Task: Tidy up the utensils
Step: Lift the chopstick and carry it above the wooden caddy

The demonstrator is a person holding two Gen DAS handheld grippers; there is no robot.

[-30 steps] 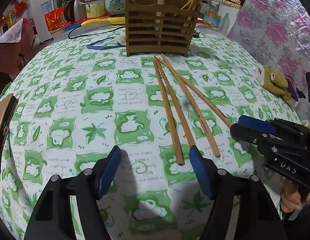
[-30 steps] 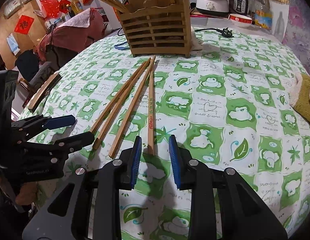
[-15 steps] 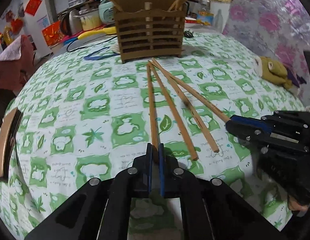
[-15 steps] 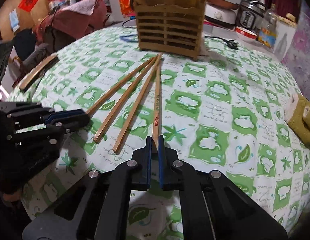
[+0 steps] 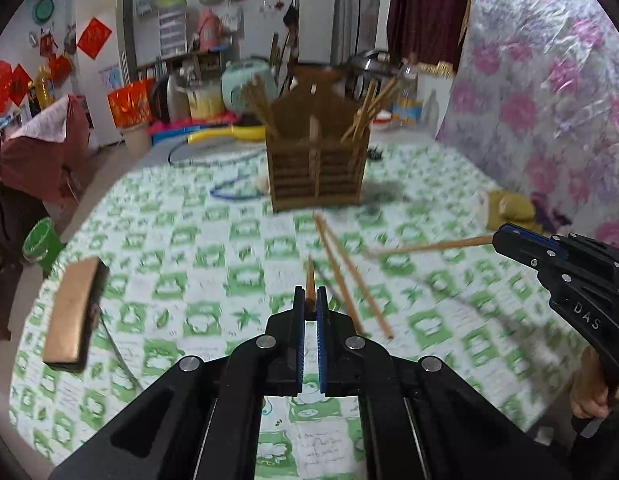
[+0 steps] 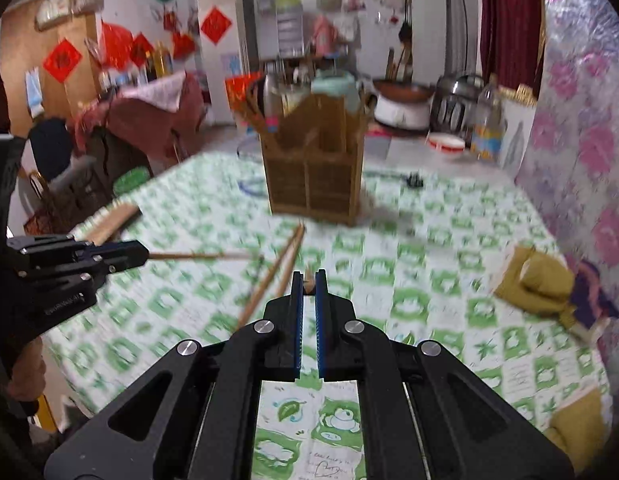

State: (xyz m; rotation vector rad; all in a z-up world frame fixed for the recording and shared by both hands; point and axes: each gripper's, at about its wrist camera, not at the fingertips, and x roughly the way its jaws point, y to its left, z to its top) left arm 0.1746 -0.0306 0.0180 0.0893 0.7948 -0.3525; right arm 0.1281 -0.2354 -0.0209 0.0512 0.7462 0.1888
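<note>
1. You are in a lived-in home kitchen and dining room.
2. The table (image 5: 229,280) wears a green-and-white cartoon cloth, with a wooden chopstick holder (image 5: 317,168) standing on it.
3. Behind it a counter carries a kettle (image 5: 175,94), a rice cooker (image 5: 245,84), a pan (image 6: 405,92) and a bottle (image 6: 487,120).
4. Red paper decorations (image 6: 63,60) hang on the walls and on a white fridge (image 5: 103,72).
5. A flowered sheet (image 5: 549,100) covers the right side.
</note>
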